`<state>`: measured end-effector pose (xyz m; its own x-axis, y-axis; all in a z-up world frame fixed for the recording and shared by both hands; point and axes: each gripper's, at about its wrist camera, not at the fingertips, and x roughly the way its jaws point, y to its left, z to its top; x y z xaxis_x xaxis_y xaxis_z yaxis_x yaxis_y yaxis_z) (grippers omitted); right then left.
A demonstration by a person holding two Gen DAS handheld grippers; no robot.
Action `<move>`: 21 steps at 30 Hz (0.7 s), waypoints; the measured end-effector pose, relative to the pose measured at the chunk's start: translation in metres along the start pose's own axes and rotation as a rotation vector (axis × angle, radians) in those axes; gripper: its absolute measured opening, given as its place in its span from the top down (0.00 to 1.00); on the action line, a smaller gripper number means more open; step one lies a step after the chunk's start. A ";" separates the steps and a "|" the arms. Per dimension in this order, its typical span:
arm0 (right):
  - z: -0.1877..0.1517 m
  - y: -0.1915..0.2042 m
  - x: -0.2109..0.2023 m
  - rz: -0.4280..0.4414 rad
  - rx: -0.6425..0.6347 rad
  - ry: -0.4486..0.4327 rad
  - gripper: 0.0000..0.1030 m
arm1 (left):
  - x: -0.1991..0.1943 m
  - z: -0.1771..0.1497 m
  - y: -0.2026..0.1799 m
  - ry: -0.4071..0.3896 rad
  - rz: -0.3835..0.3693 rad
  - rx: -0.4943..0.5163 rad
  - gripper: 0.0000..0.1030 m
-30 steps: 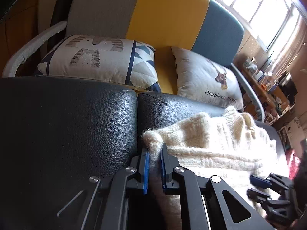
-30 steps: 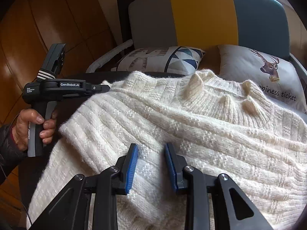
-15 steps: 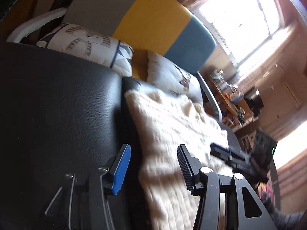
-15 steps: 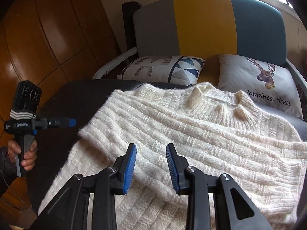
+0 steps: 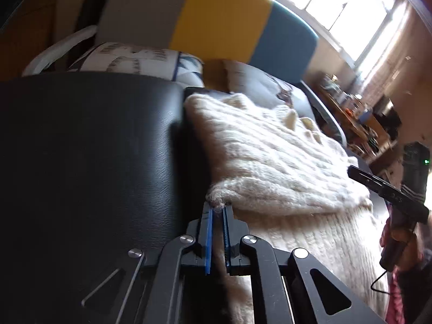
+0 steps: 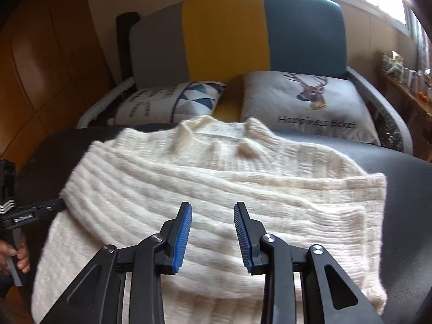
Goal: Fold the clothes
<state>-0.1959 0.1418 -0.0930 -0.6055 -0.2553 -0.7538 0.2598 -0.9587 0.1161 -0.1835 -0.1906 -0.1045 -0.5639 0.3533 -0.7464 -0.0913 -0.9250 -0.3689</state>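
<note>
Left claw [image 5: 217, 210] pinches sweater [image 5: 270, 156] on black cushion [image 5: 94, 148] (sunlit window [image 5: 345, 8] behind).

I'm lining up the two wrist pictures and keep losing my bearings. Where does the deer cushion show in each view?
Left wrist view: the deer cushion lies upper centre, beyond the far edge of the cream sweater, its print blurred.
Right wrist view: the deer cushion sits upper right, just behind the sweater's collar, lettering facing the camera.
Shared landmark: the yellow stripe of the sofa back.
</note>
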 end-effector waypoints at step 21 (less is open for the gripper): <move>-0.036 -0.138 -0.046 0.207 0.391 -0.094 0.61 | -0.039 0.012 -0.021 -0.083 -0.073 -0.031 0.63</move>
<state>-0.1768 0.2907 -0.0978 -0.6415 -0.4392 -0.6290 0.0893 -0.8571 0.5074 -0.1696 -0.1865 -0.0611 -0.6231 0.4054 -0.6689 -0.1102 -0.8922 -0.4381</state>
